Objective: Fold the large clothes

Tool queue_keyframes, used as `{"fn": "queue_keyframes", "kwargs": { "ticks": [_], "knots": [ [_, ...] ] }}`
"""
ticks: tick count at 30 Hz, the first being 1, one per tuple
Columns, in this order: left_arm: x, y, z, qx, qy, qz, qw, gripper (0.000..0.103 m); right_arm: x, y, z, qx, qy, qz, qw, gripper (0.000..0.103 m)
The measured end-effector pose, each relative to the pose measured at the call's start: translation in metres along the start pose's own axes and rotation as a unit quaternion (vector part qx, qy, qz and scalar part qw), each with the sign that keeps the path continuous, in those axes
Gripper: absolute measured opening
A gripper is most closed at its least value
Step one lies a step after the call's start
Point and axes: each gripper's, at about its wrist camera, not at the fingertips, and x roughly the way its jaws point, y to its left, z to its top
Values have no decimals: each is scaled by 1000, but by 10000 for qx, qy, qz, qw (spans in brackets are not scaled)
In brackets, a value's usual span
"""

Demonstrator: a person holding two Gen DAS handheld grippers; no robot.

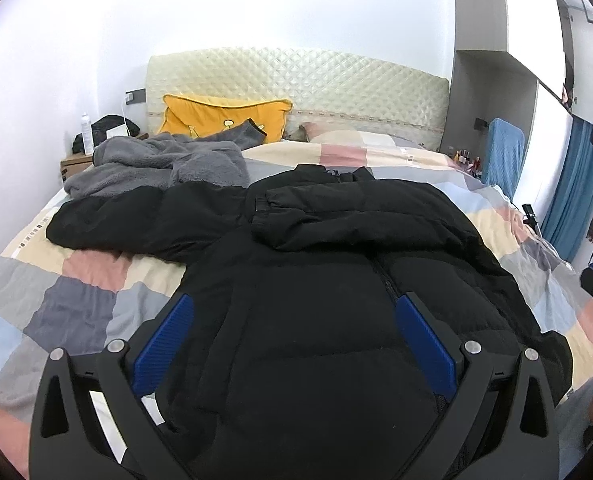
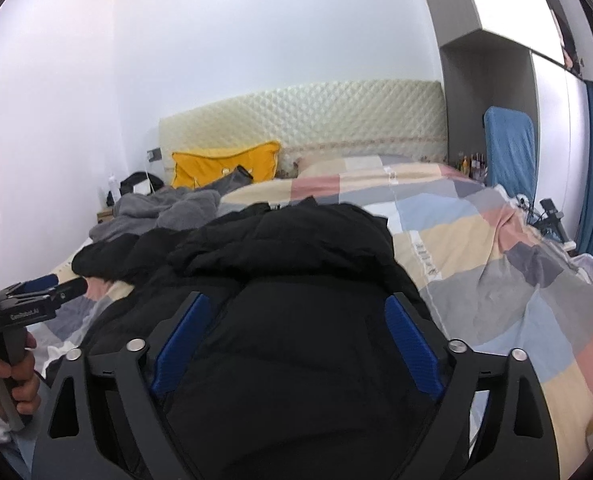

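Both hand-held grippers, left (image 1: 294,320) and right (image 2: 296,320), hover spread and empty above the black puffer jacket (image 1: 336,280) ahead, whose right sleeve (image 1: 336,216) lies folded across its chest, leaving the left sleeve (image 1: 136,220) for folding.

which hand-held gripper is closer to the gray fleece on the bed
Left. The left hand-held gripper is over the black jacket on the gray fleece side; the right hand-held gripper is farther away.
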Motion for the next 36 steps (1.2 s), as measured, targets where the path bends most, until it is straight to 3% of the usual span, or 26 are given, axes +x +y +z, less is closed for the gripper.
{"fn": "queue_keyframes", "kwargs": {
  "ticks": [6,15,20,29,32,36],
  "knots": [
    [3,7,3,-125,3,7,9999,102,9,3,-4,-153,49,-9,9999,103],
    [11,34,36,-213,249,100,9994,102,5,2,-8,-221,-70,62,9997,103],
    [6,77,77,-411,313,219,9984,102,7,-2,-7,-84,-49,30,9999,103],
    [11,177,165,-460,-30,1126,9926,102,12,-8,-7,94,11,11,10000,103],
    [24,212,178,-491,90,1334,9898,102,13,-13,-7,233,39,-62,9997,103],
    [45,259,174,-925,380,1237,9873,102,16,-17,-6,374,78,-159,9991,103]
  ]
}}
